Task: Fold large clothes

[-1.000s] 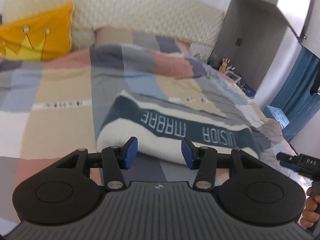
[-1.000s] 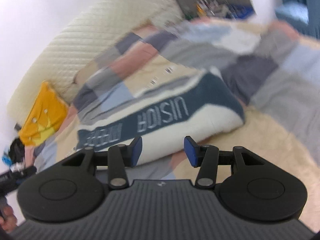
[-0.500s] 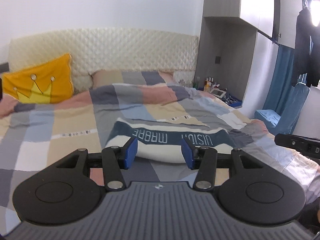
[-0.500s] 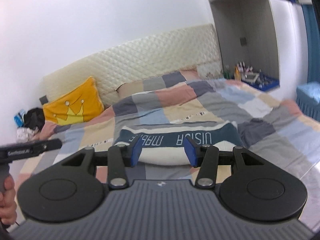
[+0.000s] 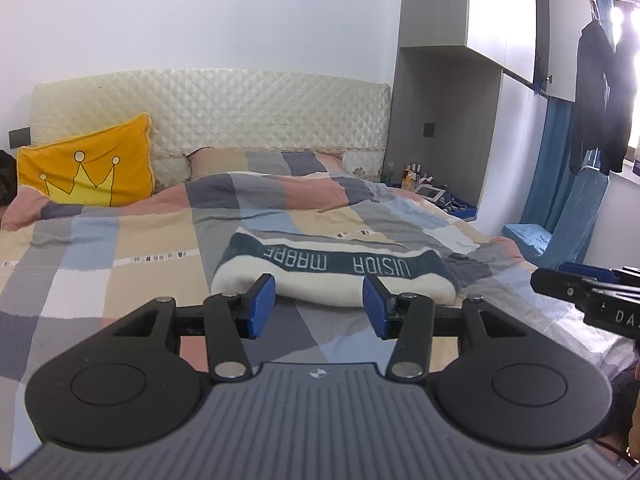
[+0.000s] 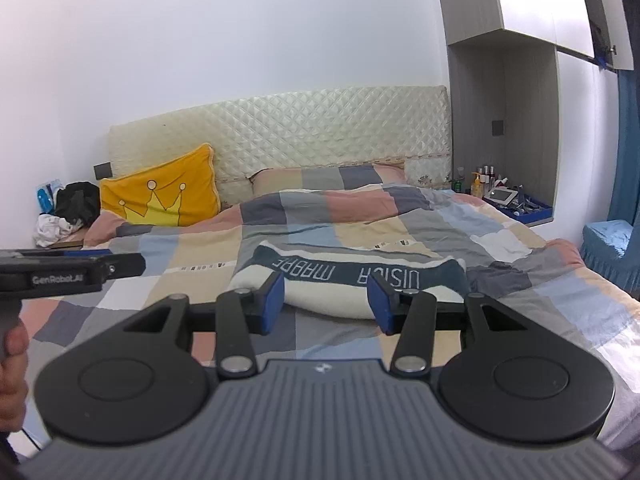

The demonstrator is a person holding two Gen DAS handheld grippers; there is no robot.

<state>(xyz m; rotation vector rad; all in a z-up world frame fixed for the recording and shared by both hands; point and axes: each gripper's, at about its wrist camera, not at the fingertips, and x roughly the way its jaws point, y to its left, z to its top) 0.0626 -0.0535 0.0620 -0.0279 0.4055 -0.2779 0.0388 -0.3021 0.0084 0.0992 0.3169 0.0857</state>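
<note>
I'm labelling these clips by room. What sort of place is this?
A home bedroom, most likely: a bed with a cream quilted headboard, a pastel patchwork duvet bearing a folded white and dark-teal lettered garment, and a yellow crown-print cushion.

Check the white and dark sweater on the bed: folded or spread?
Folded: the sweater lies as a thick compact bundle with rounded edges on the bed.

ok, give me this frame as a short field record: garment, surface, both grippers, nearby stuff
garment: folded navy-and-cream knit sweater with white lettering, lying flat
surface: bed with patchwork check duvet
left gripper: open, empty, clear of the sweater
right gripper: open, empty, clear of the sweater
nearby: yellow crown-print cushion against the cream quilted headboard; dark clothes hanging at the window
fold state: looks complete
</note>
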